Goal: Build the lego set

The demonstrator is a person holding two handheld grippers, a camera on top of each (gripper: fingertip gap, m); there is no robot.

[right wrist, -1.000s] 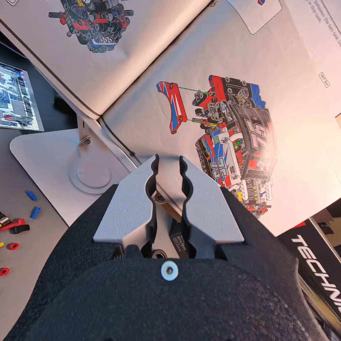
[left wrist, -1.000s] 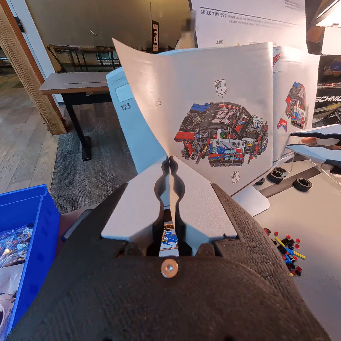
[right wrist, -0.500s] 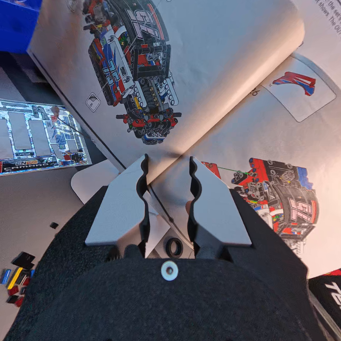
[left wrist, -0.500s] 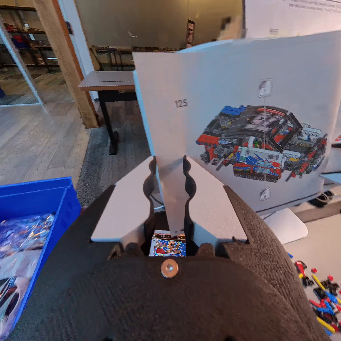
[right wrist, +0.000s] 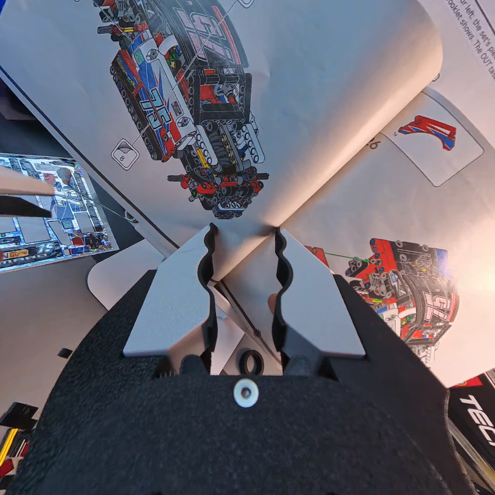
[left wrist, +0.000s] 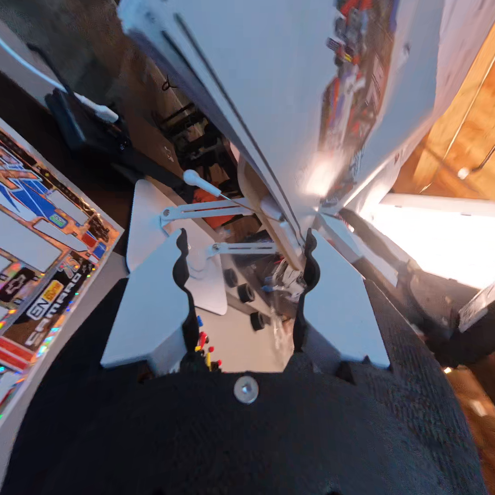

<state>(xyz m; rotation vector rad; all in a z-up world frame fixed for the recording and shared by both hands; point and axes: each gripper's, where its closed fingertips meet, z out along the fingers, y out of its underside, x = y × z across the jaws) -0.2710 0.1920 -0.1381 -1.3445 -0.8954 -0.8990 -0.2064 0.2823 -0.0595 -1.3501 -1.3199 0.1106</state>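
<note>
Now both tools released: right gripper (right wrist: pixel 243 230) gapes at instruction booklet (right wrist: pixel 267 80) fold, left gripper (left wrist: pixel 246 235) gapes empty, sticker sheet (left wrist: pixel 40 254) at 9 o'clock.

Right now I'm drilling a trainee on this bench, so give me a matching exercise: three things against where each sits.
Things:
1. sticker sheet
2. black tyre
3. instruction booklet

Places:
A. propped open on the white stand
B. flat on the table, left of the stand
C. on the table, seen between the right gripper's fingers

Pairs: 1-B, 2-C, 3-A
</note>
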